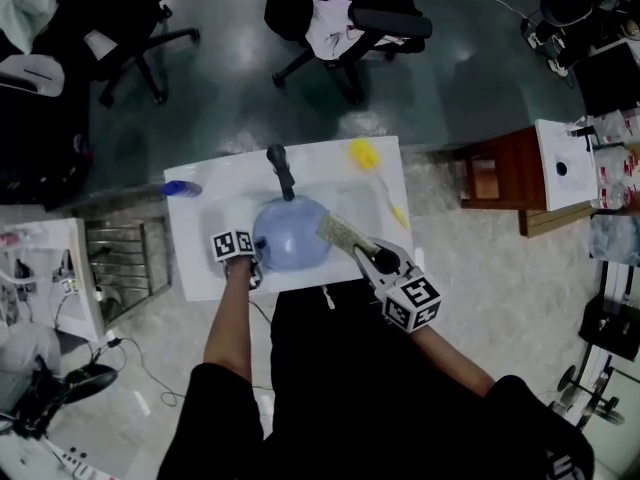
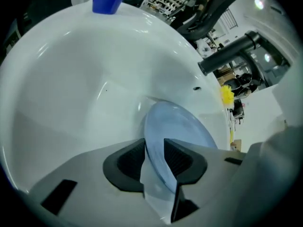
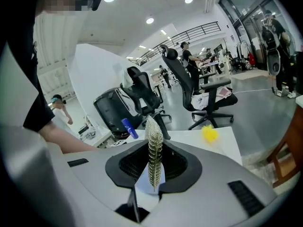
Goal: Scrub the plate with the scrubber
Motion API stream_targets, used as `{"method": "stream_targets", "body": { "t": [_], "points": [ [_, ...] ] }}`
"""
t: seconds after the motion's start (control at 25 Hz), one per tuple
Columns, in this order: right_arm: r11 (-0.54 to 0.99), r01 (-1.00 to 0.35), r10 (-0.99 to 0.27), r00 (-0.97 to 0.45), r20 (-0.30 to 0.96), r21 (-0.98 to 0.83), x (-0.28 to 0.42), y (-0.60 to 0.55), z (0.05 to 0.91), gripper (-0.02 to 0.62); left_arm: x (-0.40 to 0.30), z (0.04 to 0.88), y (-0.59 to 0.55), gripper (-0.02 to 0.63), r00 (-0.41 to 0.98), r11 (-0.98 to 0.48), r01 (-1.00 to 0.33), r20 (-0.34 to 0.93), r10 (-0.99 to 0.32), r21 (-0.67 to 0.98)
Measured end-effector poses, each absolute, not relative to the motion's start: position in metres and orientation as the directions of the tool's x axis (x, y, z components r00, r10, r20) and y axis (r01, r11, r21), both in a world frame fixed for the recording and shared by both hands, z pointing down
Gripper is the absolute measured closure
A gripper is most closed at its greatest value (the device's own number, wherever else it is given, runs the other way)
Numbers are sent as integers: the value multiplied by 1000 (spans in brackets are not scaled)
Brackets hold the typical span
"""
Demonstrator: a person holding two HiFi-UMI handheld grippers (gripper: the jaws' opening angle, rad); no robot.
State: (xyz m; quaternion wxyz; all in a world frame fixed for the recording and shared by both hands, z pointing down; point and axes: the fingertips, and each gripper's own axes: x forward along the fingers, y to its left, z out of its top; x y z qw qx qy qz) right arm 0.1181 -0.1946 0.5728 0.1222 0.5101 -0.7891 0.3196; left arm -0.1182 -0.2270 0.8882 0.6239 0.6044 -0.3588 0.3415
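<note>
While the head view is showing us the pale blue plate point(image 1: 290, 236) lying in the basin of the white sink point(image 1: 228, 180) below the black faucet point(image 1: 282, 171), only the left gripper view is showing us the left gripper point(image 2: 154, 161) clamping the plate's near rim between its pads. Only the right gripper view is showing us the right gripper point(image 3: 154, 169) pinching the scrubber point(image 3: 154, 143) edge-on. We are seeing the scrubber as a flat, yellowish woven mesh pad, its long axis running out from the jaws, up and leftward in the head view, its far end reaching over the plate's right rim.
</note>
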Motion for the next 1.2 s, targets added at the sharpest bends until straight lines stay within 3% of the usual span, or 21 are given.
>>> {"method": "stream_targets", "body": {
  "t": [0.12,0.6,0.84,1.04,1.2],
  "points": [
    [251,-898,-748,-417,517,-361,122,-196,569,534,-118,891,-224,551,516,19,-856,856,29,516],
    [229,-907,-786,-386,482,-353,100,-191,558,532,-144,876,-234,569,537,175,-817,835,-117,550],
    [222,-914,-794,-372,481,-339,92,-182,560,532,-133,892,-236,561,588,228,-782,808,-37,579],
    [160,-931,-801,-317,507,-329,102,-167,563,533,-113,903,-228,445,646,189,-757,759,76,625],
    [125,-937,-800,-290,525,-327,108,-162,567,532,-106,914,-226,446,641,177,-765,756,132,619]
  ]
}}
